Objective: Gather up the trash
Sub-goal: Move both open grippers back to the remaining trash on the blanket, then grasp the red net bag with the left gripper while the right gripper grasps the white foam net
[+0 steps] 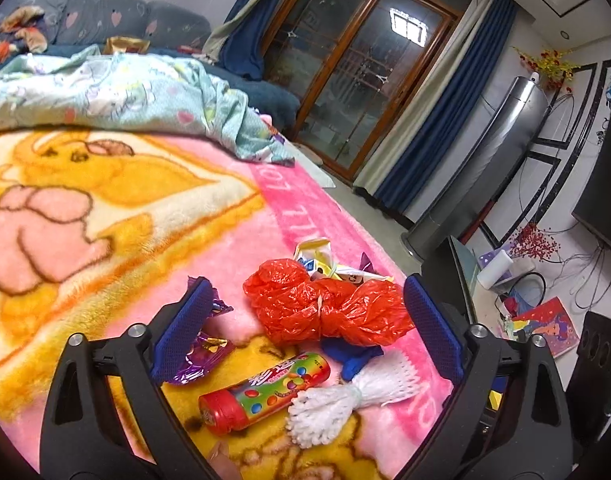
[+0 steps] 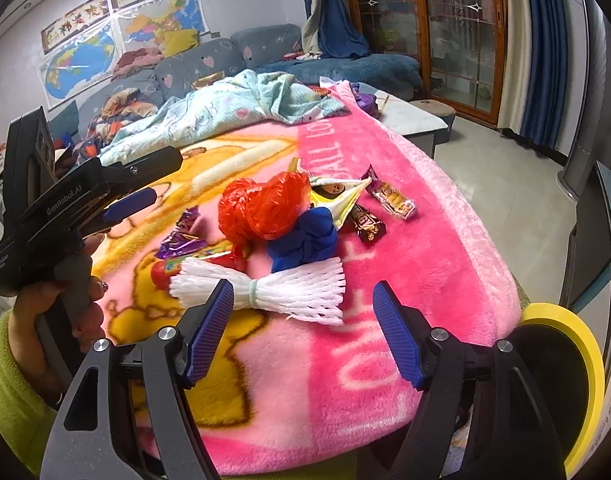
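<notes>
A heap of trash lies on the pink cartoon blanket [image 2: 425, 248]: a crumpled red plastic bag [image 1: 325, 306] [image 2: 261, 208], a blue rag [image 2: 305, 240], a white foam fruit net [image 1: 345, 400] [image 2: 265, 288], a candy tube with a red cap [image 1: 261, 394], a purple foil wrapper [image 1: 203, 354] [image 2: 181, 236] and snack wrappers [image 2: 389, 196]. My left gripper [image 1: 305, 320] is open, its pads either side of the red bag, above the pile. My right gripper [image 2: 301, 316] is open and empty, just short of the foam net. The left gripper also shows in the right wrist view [image 2: 129, 200].
A black bin with a yellow rim [image 2: 565, 384] stands at the blanket's near right corner. A light blue quilt [image 1: 117, 92] is bunched at the far end. A sofa with clothes [image 2: 225, 60] is behind. A grey tower fan [image 1: 477, 172] and floor clutter are to the right.
</notes>
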